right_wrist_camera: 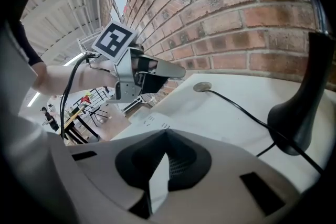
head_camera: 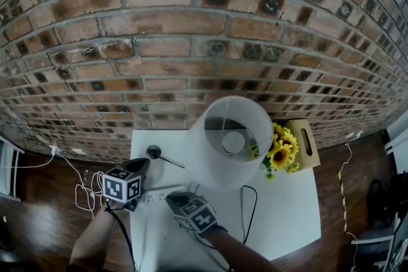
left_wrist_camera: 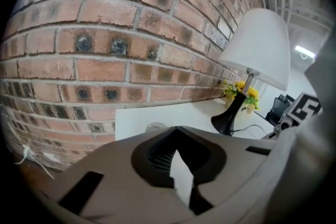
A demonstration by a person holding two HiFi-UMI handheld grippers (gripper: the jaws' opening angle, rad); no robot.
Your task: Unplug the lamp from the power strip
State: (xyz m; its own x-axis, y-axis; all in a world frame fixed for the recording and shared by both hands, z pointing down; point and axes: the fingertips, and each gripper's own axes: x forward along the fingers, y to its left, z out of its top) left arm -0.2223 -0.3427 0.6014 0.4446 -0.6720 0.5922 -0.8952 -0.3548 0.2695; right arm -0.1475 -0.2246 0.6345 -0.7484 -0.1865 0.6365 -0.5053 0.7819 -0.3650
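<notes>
1. My left gripper [head_camera: 144,166] sits at 9 o'clock of the power strip [head_camera: 158,196], jaws pressed together. I see nothing between them in its own view. If they missed the plug, any pull now does no work.
2. My right gripper [head_camera: 173,199] is at 4 o'clock of the strip, its jaws also together and empty. I cannot tell whether it presses on the strip. If it does not, a tug could lift or slide the strip off the table [head_camera: 287,213] edge close by.
3. The lamp [head_camera: 231,140] stands mid-table, at 1 o'clock of the strip. It looks top-heavy. A sideways drag on its black cord [right_wrist_camera: 236,110] could tip it toward the sunflowers [head_camera: 282,150] at its 3 o'clock.
4. No view shows a plug seated in the strip, so I cannot say whether the lamp is plugged in. The round dark piece [head_camera: 153,151] at 12 o'clock of the strip may belong to the cord.
5. Count:
   - two grippers
   - one lamp
   - one power strip
   - one table
   - one bunch of sunflowers
   - one wooden holder [head_camera: 306,143]
   - one round piece
</notes>
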